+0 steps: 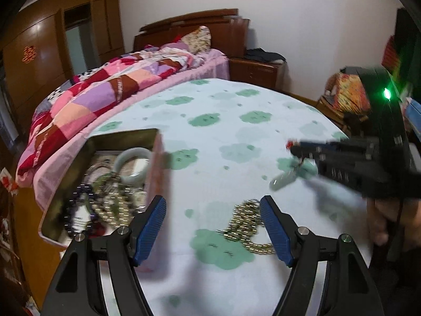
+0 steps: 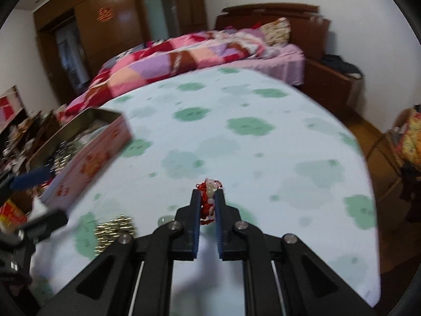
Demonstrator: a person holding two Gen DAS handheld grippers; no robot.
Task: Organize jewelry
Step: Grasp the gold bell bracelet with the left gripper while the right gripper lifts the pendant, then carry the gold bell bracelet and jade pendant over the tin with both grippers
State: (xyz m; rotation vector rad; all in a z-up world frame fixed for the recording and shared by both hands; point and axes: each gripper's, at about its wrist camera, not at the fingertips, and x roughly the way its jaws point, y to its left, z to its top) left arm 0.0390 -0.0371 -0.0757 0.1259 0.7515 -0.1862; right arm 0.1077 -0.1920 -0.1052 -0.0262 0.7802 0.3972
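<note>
Pinching a red cord pendant (image 2: 209, 200) with pale beads, the right tongs (image 2: 208, 197) are pressed nearly together, and the cord bunches between the two blue pads at their tips. From the left wrist view the same tongs (image 1: 294, 148) reach in from the right above the counter (image 1: 223, 137), and a pale green stone piece (image 1: 282, 181) hangs below their tips on the cord.

The left tongs (image 1: 213, 210) stand spread wide with nothing between the pads. A gold bead necklace (image 1: 244, 223) lies heaped on the counter's green-flowered cloth just inside the right-hand pad (image 1: 273, 226), partly hidden behind it. The pink tin box (image 1: 158, 163) sits at the counter's left edge, just beyond the left-hand pad (image 1: 151, 226). Inside it lie a pale jade bangle (image 1: 134, 166), dark purple beads (image 1: 79, 205) and more gold strands, blurred together. A bed (image 1: 86, 97) with a patchwork quilt stands behind the counter.
</note>
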